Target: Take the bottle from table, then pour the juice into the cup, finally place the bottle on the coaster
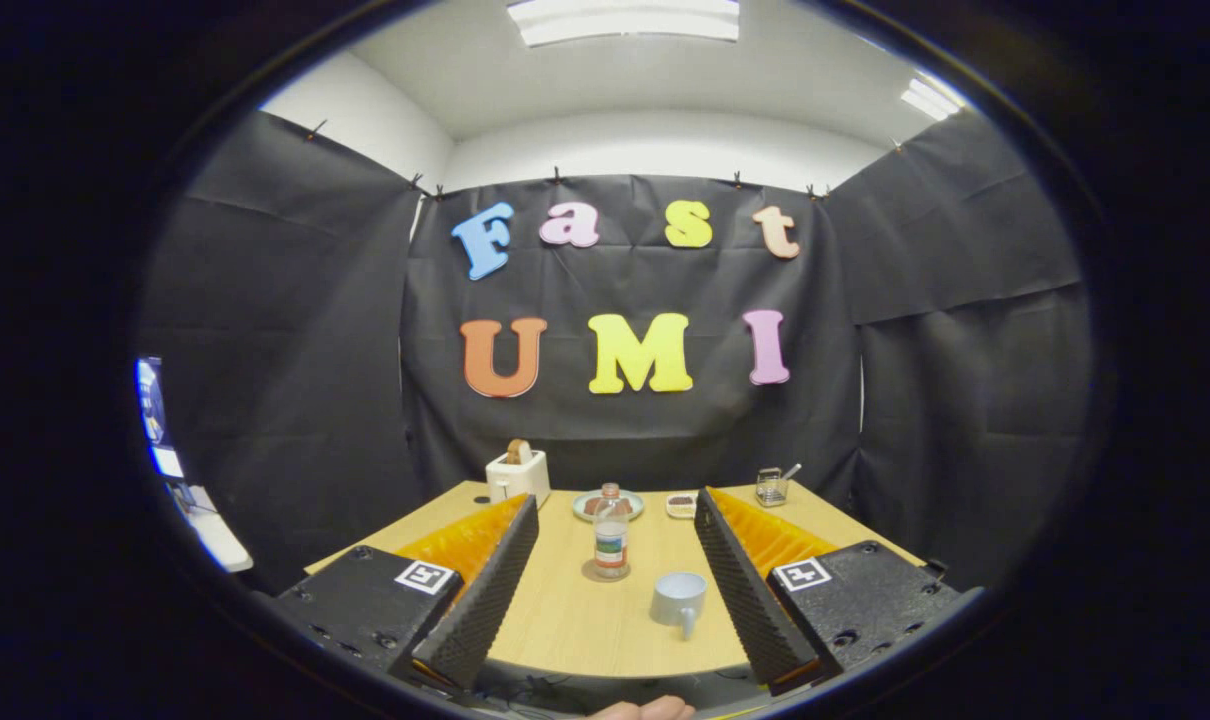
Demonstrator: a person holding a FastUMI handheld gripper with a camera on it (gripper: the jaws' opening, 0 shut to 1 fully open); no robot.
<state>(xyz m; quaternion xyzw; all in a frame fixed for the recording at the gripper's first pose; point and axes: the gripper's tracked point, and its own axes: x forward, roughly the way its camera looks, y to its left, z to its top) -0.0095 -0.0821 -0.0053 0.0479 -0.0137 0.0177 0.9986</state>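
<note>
A small clear bottle [611, 532] with a pale cap, a coloured label and a little reddish juice stands upright mid-table. Under it lies a round brownish coaster [593, 573]. A light grey-blue cup [679, 600] sits just to its right and nearer to me, its handle pointing toward me. My gripper [615, 506] is open wide. Its two black ribbed fingers [485, 590] frame the bottle and cup from both sides without touching either. Nothing is held between them.
Along the far edge of the wooden table [565, 630] stand a white toaster [518, 474] with bread in it, a plate of food [625, 507], a small dish [681, 505] and a glass jar [771, 486] with a spoon. A hand [645, 709] shows below the fingers.
</note>
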